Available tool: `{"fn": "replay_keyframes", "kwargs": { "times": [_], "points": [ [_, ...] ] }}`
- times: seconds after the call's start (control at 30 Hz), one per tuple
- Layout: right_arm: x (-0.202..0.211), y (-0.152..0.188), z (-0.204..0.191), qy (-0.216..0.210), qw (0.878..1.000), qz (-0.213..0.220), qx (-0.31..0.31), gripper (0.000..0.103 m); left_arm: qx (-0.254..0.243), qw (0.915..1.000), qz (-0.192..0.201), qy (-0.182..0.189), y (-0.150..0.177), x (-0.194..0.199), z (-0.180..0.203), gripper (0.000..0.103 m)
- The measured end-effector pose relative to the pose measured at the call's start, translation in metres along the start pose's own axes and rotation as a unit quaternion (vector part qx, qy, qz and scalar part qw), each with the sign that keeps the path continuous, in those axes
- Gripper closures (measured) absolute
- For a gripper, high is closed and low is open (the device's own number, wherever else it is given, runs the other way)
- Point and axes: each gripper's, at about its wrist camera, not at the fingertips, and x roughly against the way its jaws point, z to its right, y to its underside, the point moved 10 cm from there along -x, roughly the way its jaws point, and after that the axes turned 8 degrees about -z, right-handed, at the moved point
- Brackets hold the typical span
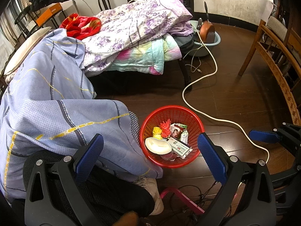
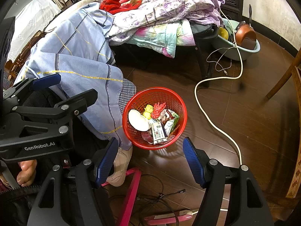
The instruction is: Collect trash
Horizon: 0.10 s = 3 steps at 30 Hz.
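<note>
A red mesh basket (image 1: 195,118) stands on the dark wood floor; it also shows in the right wrist view (image 2: 180,109). It holds a white bowl-shaped cup (image 1: 158,146) (image 2: 138,120), a white medicine box (image 1: 178,147) (image 2: 159,132), snack wrappers (image 1: 178,130) (image 2: 170,120), and red and yellow plastic bits (image 1: 164,129) (image 2: 157,110). My left gripper (image 1: 150,154) is open and empty, above and in front of the basket. My right gripper (image 2: 149,160) is open and empty, just in front of the basket.
A blue sheet (image 1: 56,103) drapes over furniture left of the basket. A bed with quilts (image 1: 143,28) lies behind. A white cable (image 1: 207,113) runs across the floor right of the basket. A wooden chair (image 1: 272,52) stands at right, a teal basin (image 1: 216,41) at back. A pink frame and cords (image 2: 131,192) lie at the front.
</note>
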Motion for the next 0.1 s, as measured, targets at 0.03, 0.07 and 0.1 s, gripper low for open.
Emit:
{"fn": "replay_keyframes", "kwargs": {
  "times": [0.03,0.07,0.1],
  "points": [
    [0.0003,-0.0001,0.0016,0.0,1.0,0.0,0.0,0.033,0.0,1.0,0.001,-0.001,0.0004,-0.0001,0.0001,0.007],
    [0.0002,-0.0001,0.0012,0.0,1.0,0.0,0.0,0.033,-0.001,1.0,0.002,-0.002,0.0009,0.0,0.0003,0.007],
    [0.0002,-0.0002,0.0015,0.0,1.0,0.0,0.0,0.033,-0.002,1.0,0.002,-0.001,0.0013,0.0,0.0003,0.007]
  ]
}}
